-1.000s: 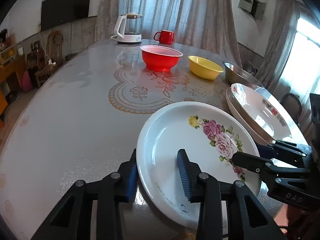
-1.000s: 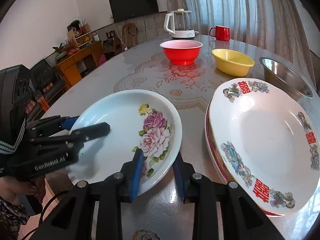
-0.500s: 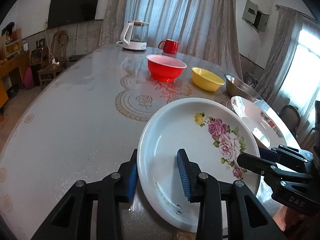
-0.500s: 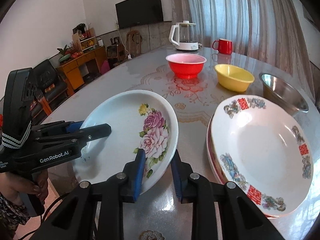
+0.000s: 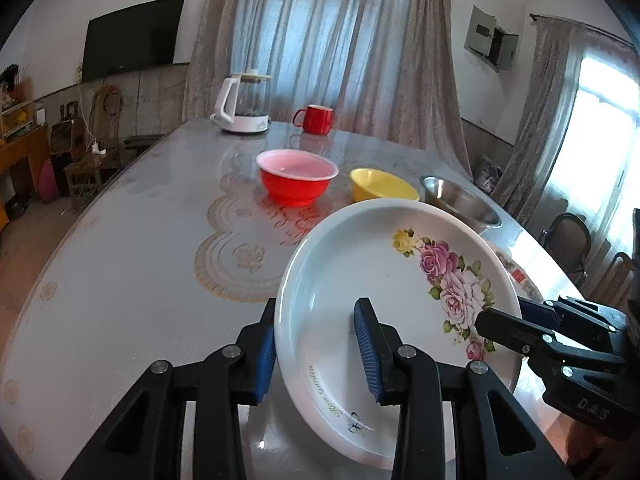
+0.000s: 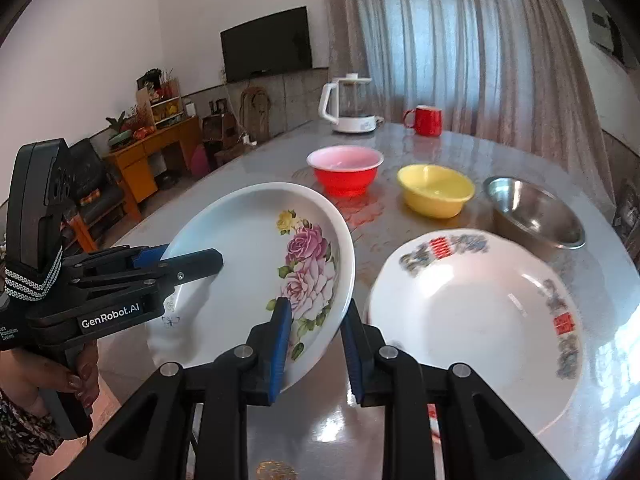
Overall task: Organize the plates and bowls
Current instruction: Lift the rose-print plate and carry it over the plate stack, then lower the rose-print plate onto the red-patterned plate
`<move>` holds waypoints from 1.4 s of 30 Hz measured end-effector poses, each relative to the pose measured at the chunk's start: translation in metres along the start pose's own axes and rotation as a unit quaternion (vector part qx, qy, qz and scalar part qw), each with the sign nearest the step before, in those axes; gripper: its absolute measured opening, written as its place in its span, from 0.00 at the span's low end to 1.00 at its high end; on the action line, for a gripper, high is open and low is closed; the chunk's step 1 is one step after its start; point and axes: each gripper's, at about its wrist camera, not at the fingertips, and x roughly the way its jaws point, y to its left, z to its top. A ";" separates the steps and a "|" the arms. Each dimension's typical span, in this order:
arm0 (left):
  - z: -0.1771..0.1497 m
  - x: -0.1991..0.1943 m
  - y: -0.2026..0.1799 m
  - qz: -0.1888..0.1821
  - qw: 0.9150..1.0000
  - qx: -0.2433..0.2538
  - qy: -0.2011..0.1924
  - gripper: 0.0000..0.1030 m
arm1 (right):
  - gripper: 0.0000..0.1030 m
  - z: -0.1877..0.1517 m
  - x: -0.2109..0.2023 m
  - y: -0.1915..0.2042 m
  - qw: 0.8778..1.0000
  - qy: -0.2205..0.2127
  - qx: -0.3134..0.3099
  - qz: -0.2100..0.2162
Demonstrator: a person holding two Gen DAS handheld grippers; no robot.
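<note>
Porcelain rose plate (image 5: 384, 280), rigid, slick, breakable: you clamp its rim with left hand-held gripper (image 5: 316, 344) and right hand-held gripper (image 6: 314, 344); support both edges.

The white rose-patterned plate (image 6: 256, 264) is hanging above the glossy grey surface (image 5: 132, 248), with the left claw (image 5: 316, 344) gripping its left rim and the right claw (image 6: 316, 344) its right rim. The white plate with red characters (image 6: 472, 320) is lying to its right; behind are sitting the red plastic bowl (image 6: 346, 172), yellow plastic bowl (image 6: 436, 190) and steel bowl (image 6: 536, 214), left to right.

"GenRobot.AI" marks the left hand-held gripper (image 6: 188, 266); "Rose Garden" the rose plate (image 5: 360, 280).
</note>
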 end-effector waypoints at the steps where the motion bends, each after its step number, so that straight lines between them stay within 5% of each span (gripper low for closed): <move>1: 0.003 0.001 -0.003 -0.002 1.000 0.001 -0.001 0.36 | 0.24 0.000 -0.002 -0.001 1.000 -0.003 0.001 -0.002; 26: 0.039 0.042 -0.097 -0.058 0.997 0.054 -0.003 0.36 | 0.24 -0.002 -0.047 -0.079 0.994 -0.035 0.071 -0.075; 42: 0.035 0.082 -0.141 -0.075 0.994 0.073 0.040 0.36 | 0.24 -0.020 -0.051 -0.126 0.988 -0.017 0.124 -0.091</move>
